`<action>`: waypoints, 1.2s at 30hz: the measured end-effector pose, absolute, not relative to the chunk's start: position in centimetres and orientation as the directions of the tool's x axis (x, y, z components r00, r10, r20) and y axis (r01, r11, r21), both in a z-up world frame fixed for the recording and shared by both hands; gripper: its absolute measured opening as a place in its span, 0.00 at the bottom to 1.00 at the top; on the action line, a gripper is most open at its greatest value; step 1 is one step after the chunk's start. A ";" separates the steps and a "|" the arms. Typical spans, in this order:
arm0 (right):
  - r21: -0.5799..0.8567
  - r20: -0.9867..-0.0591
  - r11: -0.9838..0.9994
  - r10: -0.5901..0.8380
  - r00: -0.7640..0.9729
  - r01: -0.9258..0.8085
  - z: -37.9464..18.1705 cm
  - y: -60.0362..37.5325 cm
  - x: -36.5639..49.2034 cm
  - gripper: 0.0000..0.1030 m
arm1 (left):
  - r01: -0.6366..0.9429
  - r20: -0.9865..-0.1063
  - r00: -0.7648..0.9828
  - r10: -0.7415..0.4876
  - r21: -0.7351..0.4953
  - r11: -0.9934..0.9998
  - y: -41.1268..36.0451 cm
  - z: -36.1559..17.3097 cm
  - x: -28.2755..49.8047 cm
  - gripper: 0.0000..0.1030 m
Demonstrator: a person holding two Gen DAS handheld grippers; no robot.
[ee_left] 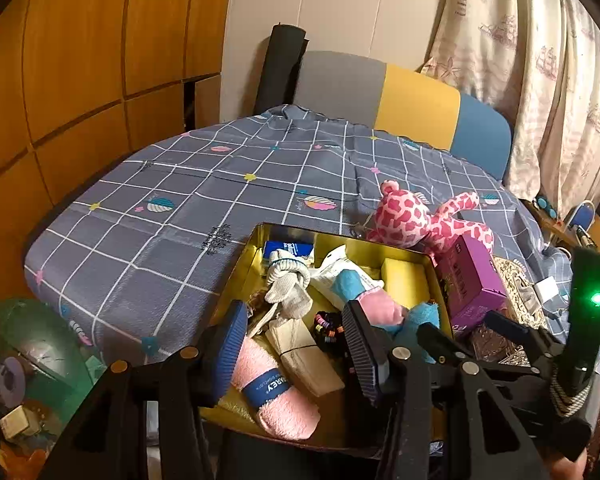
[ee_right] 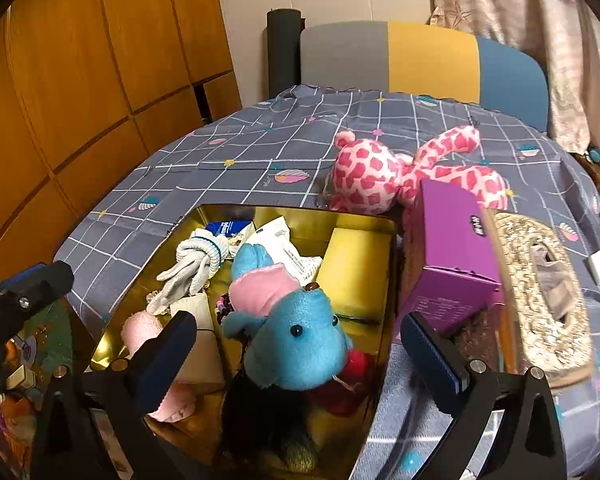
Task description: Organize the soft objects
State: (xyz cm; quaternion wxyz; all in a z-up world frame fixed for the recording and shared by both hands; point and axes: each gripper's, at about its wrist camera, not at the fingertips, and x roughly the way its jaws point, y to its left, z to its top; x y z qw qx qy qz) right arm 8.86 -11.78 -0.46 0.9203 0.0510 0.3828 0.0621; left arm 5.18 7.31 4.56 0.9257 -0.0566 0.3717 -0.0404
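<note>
A gold tin box [ee_left: 256, 240] [ee_right: 204, 216] sits on the checked bedspread and holds soft things: a blue plush toy with a pink back [ee_right: 296, 332] [ee_left: 380, 304], grey gloves [ee_left: 288, 280] [ee_right: 196, 264], a rolled pink towel [ee_left: 272, 392] [ee_right: 142, 328] and a yellow sponge [ee_left: 404, 280] [ee_right: 356, 268]. A pink spotted plush [ee_left: 416, 220] [ee_right: 384, 176] lies on the bed behind the box. My left gripper [ee_left: 296, 344] is open above the box's near end, over the towel. My right gripper [ee_right: 300, 344] is open around the blue plush without touching it.
A purple carton [ee_right: 448, 256] [ee_left: 472, 280] leans beside the box's right wall. A glittery tissue holder [ee_right: 540, 292] lies right of it. A grey, yellow and blue headboard [ee_right: 420, 60] and a wooden wardrobe [ee_right: 80, 80] border the bed. Clutter sits at lower left [ee_left: 28, 360].
</note>
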 end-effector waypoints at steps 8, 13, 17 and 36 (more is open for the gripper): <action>0.082 -0.685 0.996 0.043 0.728 0.018 2.0 -12.0 6.5 1.00 | -0.060 -0.666 0.746 -0.016 -0.091 0.994 7.7 5.5 3.7 0.49; 0.048 -0.685 0.994 -0.042 0.728 0.102 3.1 -12.3 5.2 1.00 | -0.087 -0.669 0.743 0.027 -0.056 0.995 7.5 5.8 3.4 0.49; 0.028 -0.690 0.989 -0.083 0.719 0.142 3.6 -12.5 4.7 1.00 | -0.090 -0.676 0.736 0.035 -0.047 0.995 7.4 5.8 3.3 0.49; 0.034 -0.694 0.991 -0.069 0.717 0.128 4.1 -11.6 3.8 1.00 | -0.065 -0.694 0.719 0.047 0.001 0.998 6.1 5.7 2.7 0.49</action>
